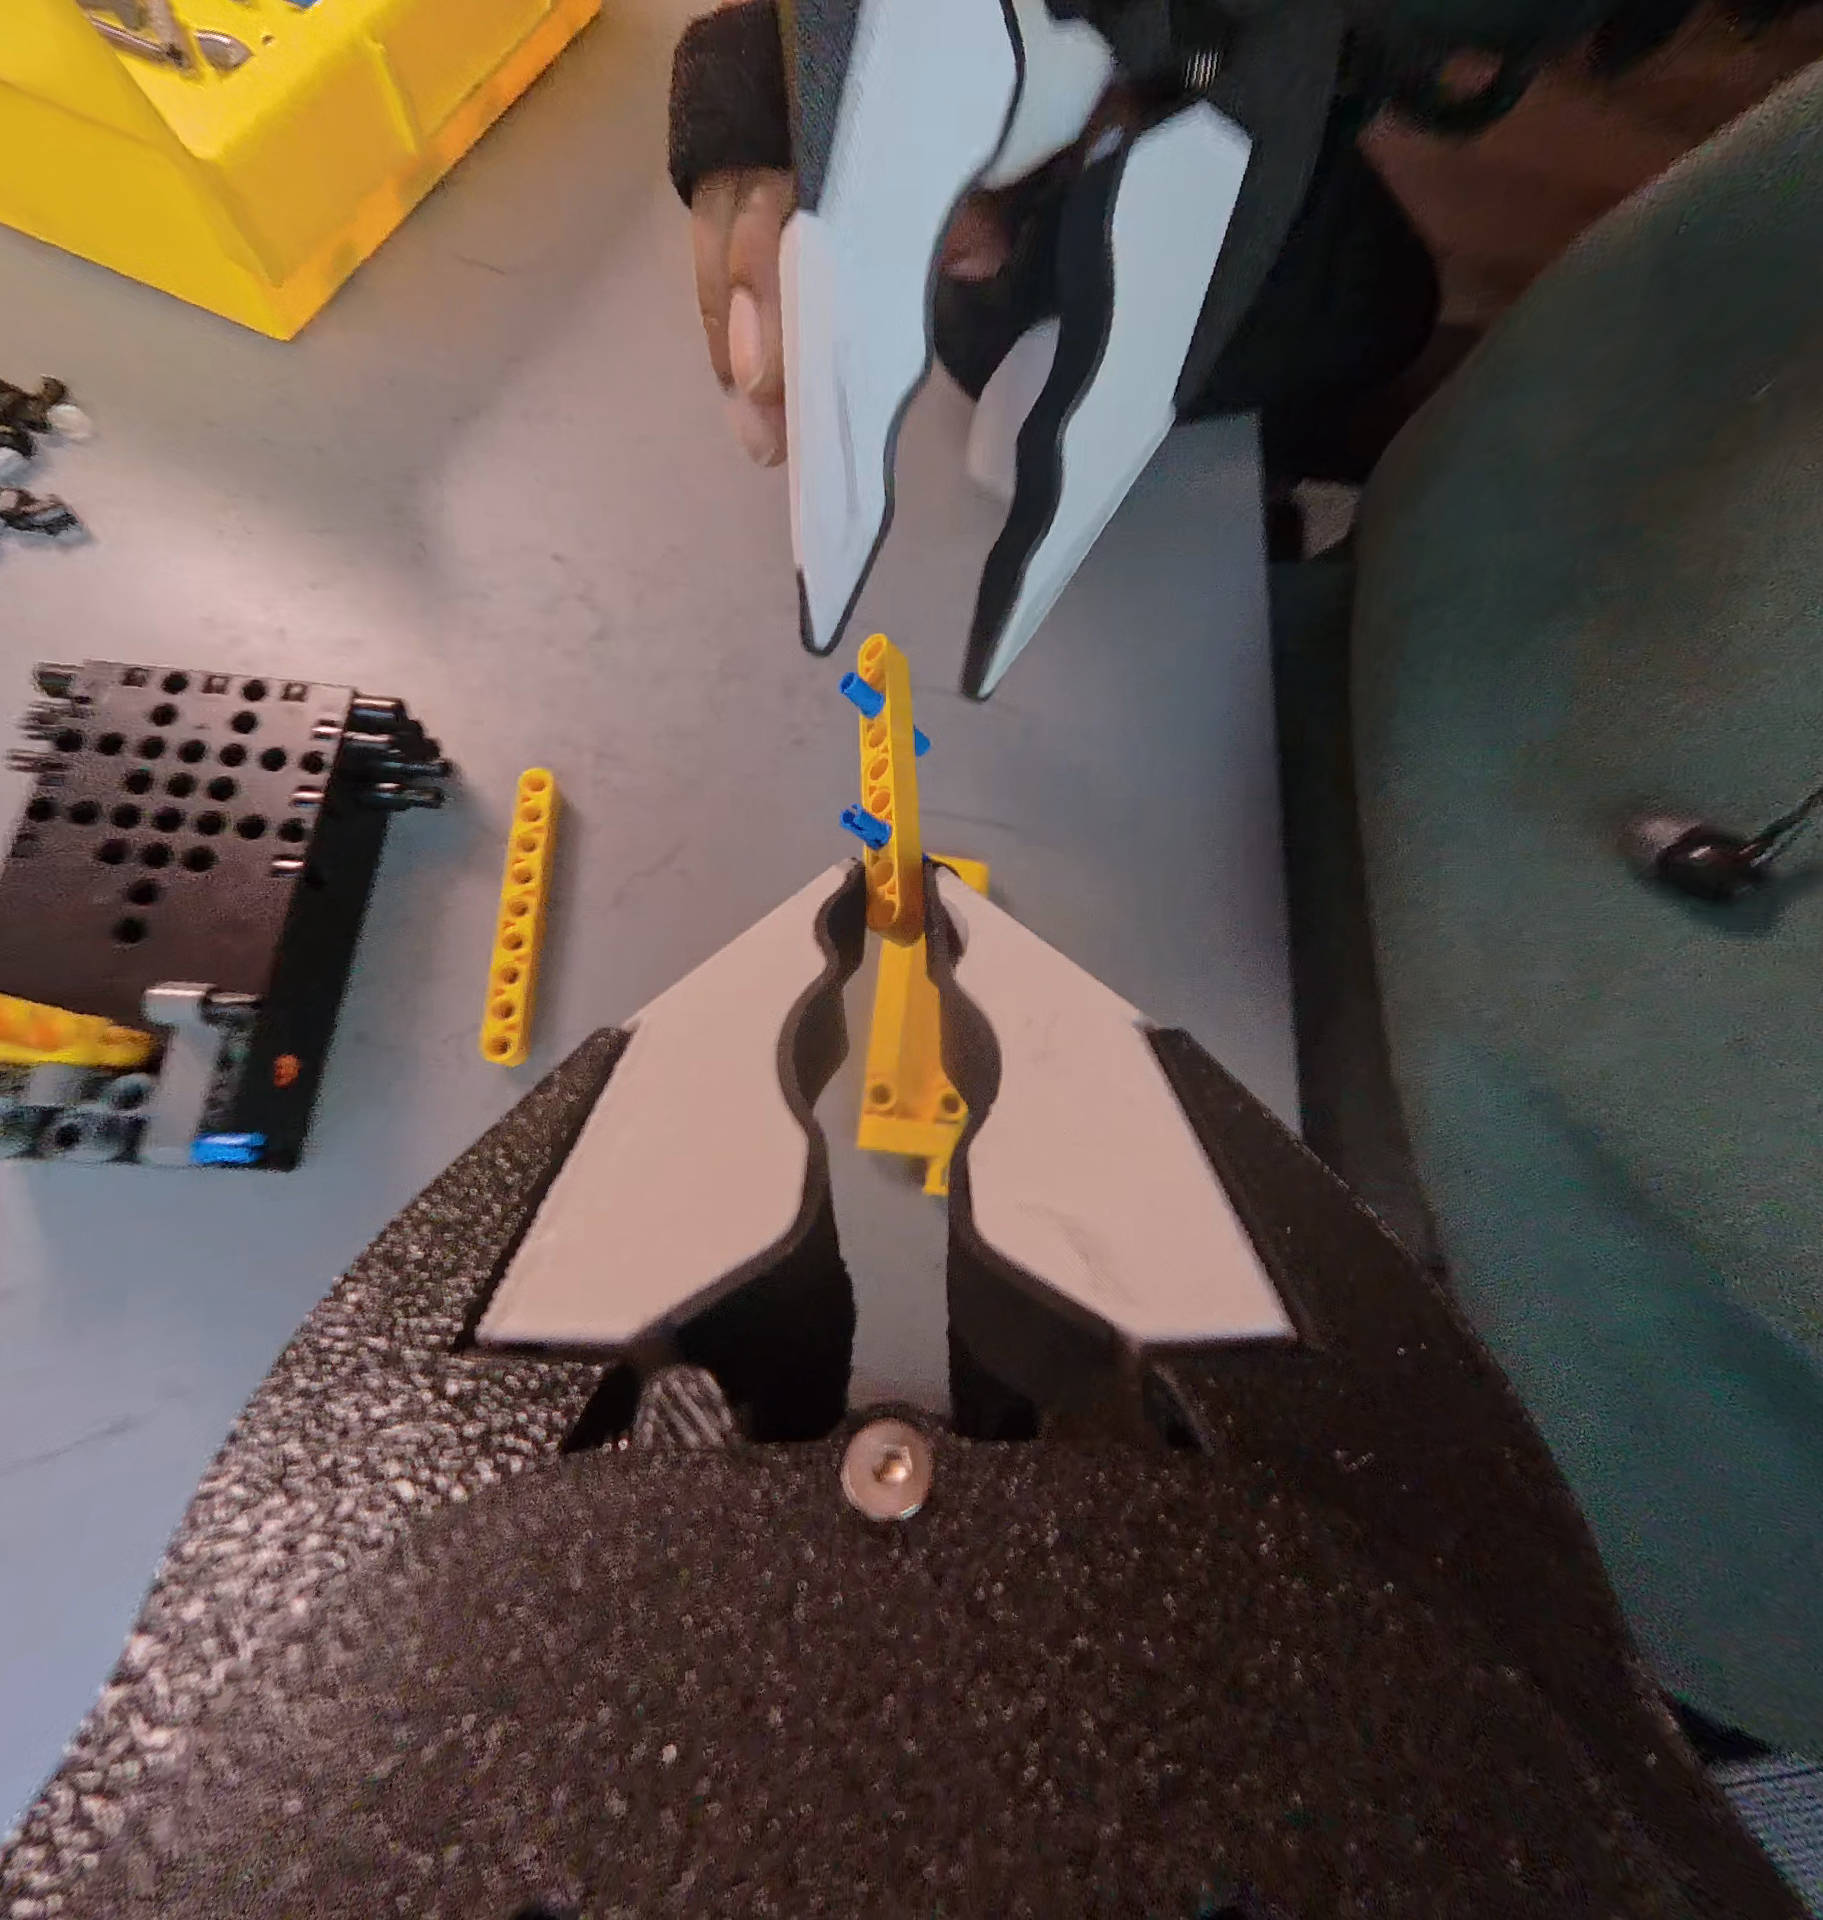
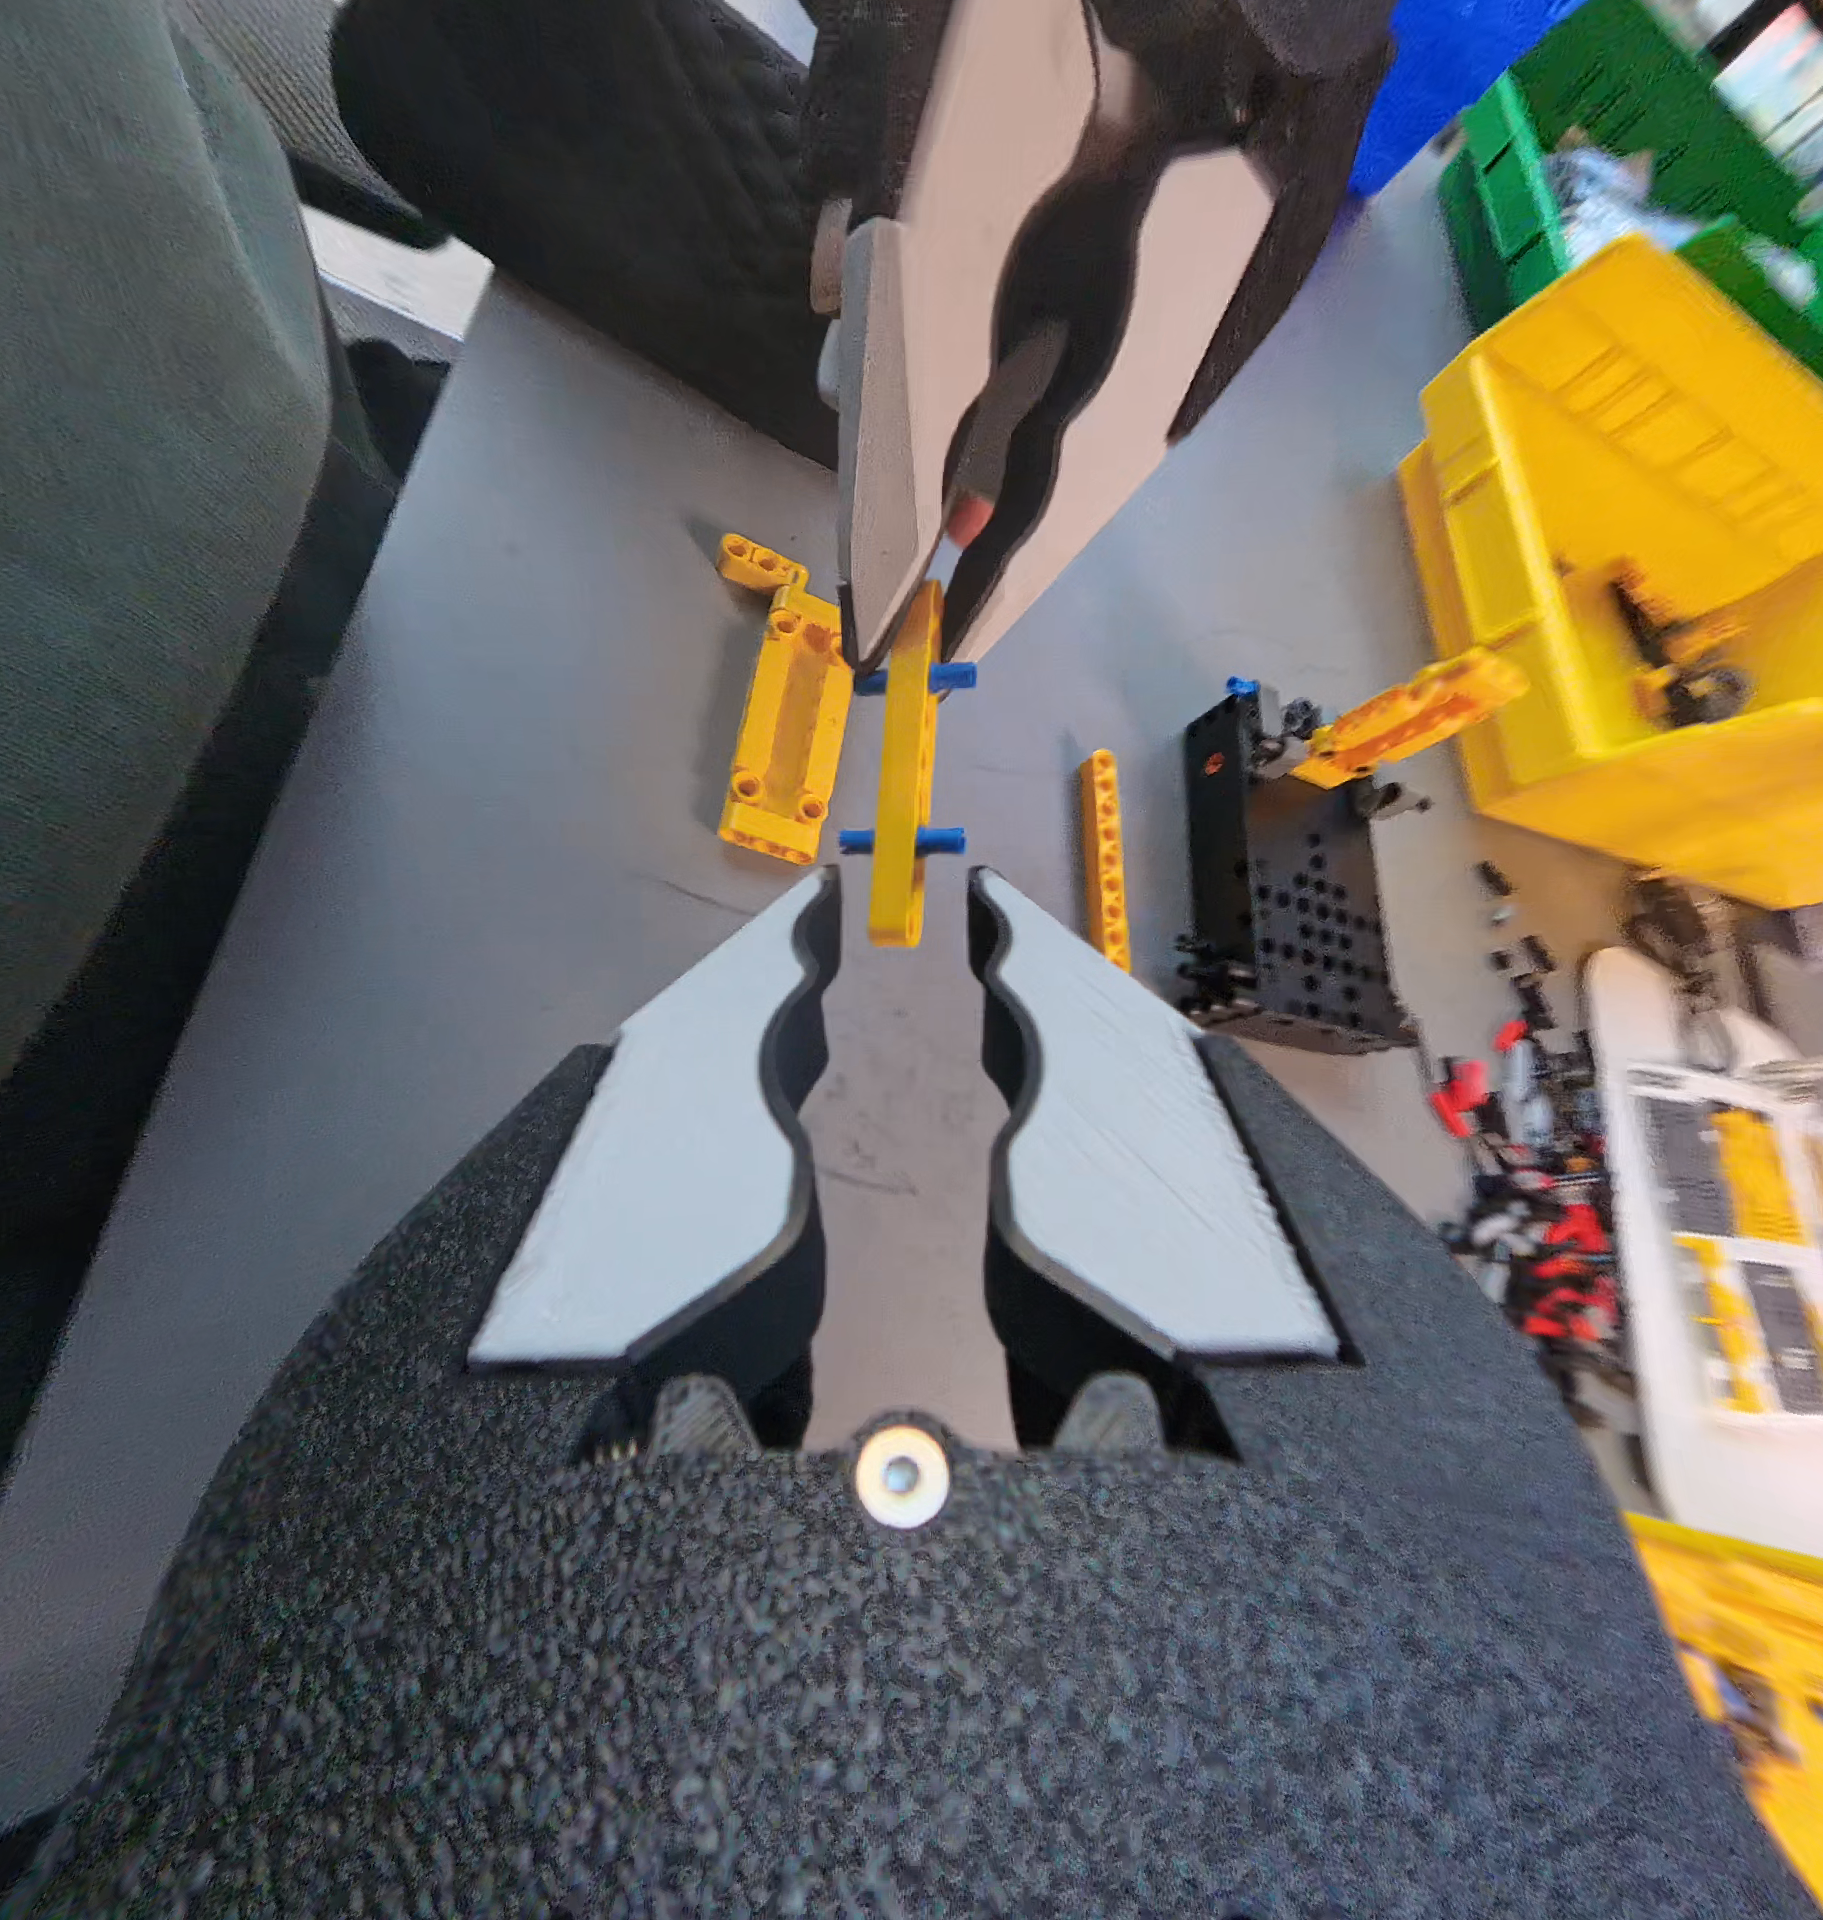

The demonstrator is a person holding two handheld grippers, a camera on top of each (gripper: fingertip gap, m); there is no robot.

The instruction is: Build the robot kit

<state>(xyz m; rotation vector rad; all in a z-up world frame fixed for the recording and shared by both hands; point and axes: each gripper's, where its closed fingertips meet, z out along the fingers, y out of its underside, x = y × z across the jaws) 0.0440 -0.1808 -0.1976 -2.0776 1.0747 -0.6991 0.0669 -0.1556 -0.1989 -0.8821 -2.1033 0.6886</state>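
Note:
My left gripper (image 1: 899,885) is shut on one end of a yellow beam (image 1: 889,774) and holds it above the grey table (image 1: 595,520). The beam carries blue pins (image 1: 865,823) that stick out on both sides. My right gripper (image 2: 904,878) is open, and the beam's free end (image 2: 896,914) lies between its fingertips with a gap on each side. In the right wrist view the left gripper (image 2: 902,623) shows clamped on the beam's far end. In the left wrist view the right gripper (image 1: 899,660) hangs open over the beam's tip.
A yellow frame panel (image 2: 787,727) lies on the table under the beam. A second yellow beam (image 1: 520,914) and a black perforated block (image 1: 159,862) lie beside it. Yellow bins (image 2: 1665,582), a green bin (image 2: 1665,135), loose small parts (image 2: 1541,1195) and a booklet (image 2: 1738,1247) stand farther off. A grey-green chair (image 1: 1613,831) borders the table edge. The gap from one gripper's tips to the other's is roughly 5 cm. From either gripper's tips it is about 15 cm to the black perforated block (image 1: 159,862). My right wrist view (image 2: 1307,881) looks at it from another angle.

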